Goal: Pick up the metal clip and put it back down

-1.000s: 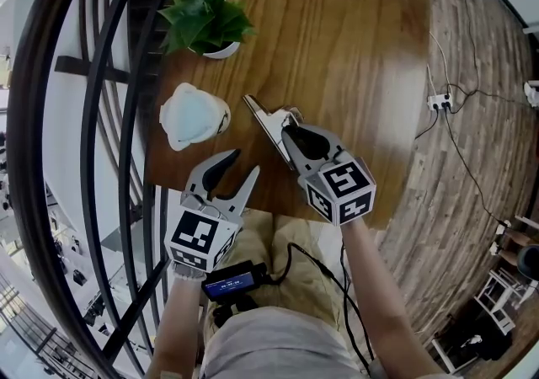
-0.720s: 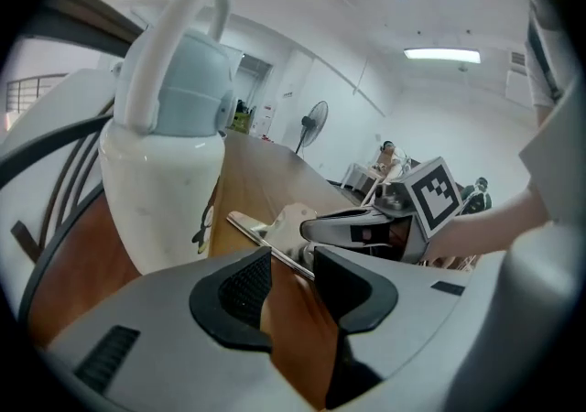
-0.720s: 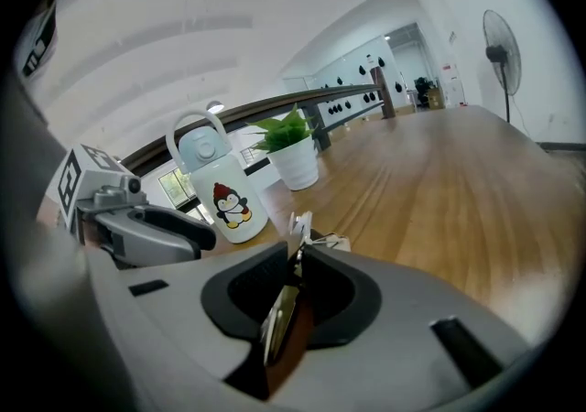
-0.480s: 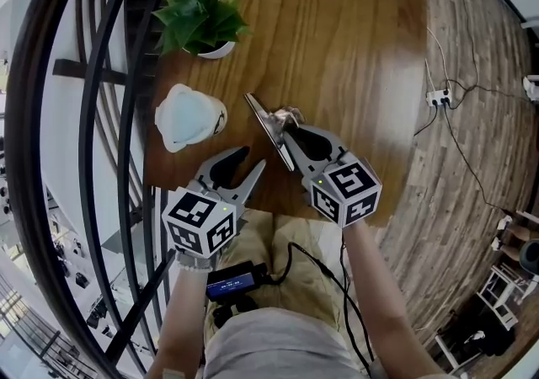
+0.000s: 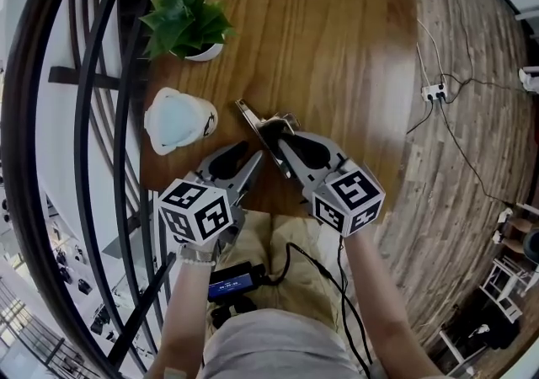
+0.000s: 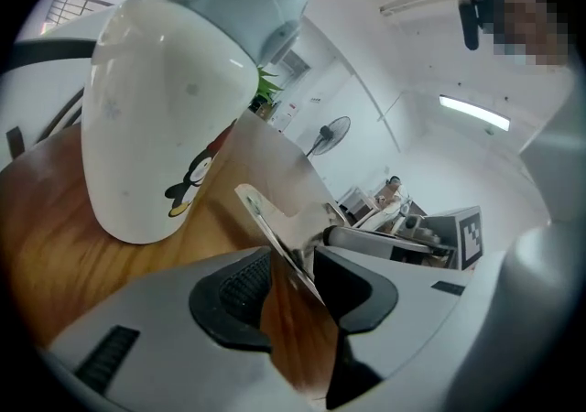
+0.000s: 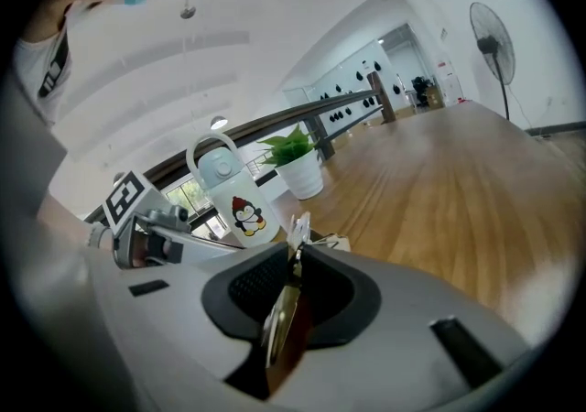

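The long flat metal clip (image 5: 253,120) lies slantwise on the wooden table (image 5: 337,57), near its front edge. My right gripper (image 5: 278,135) is shut on the clip's wire-handle end. In the right gripper view the clip (image 7: 286,309) stands edge-on between the dark pads of that gripper (image 7: 291,264), whose jaws have just been closing on it. My left gripper (image 5: 242,158) sits just left of the clip with its jaws apart and nothing held. In the left gripper view the clip (image 6: 275,227) shows ahead of the left gripper's (image 6: 298,282) gap.
A white penguin mug (image 5: 173,120) lies on its side left of the clip. A potted plant (image 5: 185,22) stands behind it. A dark curved railing (image 5: 93,116) runs along the table's left side. A power strip (image 5: 435,93) lies on the floor to the right.
My left gripper has rolled about its own axis and dropped a little, closer to the clip. My right gripper has stayed on the clip in the same spot.
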Motion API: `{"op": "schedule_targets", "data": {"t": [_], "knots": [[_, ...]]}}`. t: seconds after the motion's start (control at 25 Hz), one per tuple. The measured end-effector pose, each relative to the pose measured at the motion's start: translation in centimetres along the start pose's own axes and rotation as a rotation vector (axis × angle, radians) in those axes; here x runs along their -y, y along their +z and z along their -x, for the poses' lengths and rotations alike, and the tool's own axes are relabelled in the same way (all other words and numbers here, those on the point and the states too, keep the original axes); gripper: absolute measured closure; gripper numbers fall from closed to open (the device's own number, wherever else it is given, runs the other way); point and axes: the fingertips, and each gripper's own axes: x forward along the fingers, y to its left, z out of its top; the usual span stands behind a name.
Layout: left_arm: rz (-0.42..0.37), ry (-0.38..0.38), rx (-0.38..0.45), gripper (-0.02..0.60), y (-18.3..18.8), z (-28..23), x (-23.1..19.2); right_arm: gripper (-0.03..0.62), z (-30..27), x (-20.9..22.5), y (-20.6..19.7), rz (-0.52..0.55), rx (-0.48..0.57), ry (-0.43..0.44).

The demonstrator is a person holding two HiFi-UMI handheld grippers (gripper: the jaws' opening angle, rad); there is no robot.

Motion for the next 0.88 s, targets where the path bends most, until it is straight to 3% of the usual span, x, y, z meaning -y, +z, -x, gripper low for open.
{"op": "schedule_targets", "data": {"t": [0.28,0.88], "knots": [[0.12,-0.033,0.053,0.434,0.3,-0.3,0.3,0.542,1.9,-0.7,0.4,-0.026,0.04,0.018],[0.243,-0.181,0.137,0.434,1.4,0.0,2.3,0.543,4.1,-2.5,0.5,-0.037,0.081,0.063]]}}
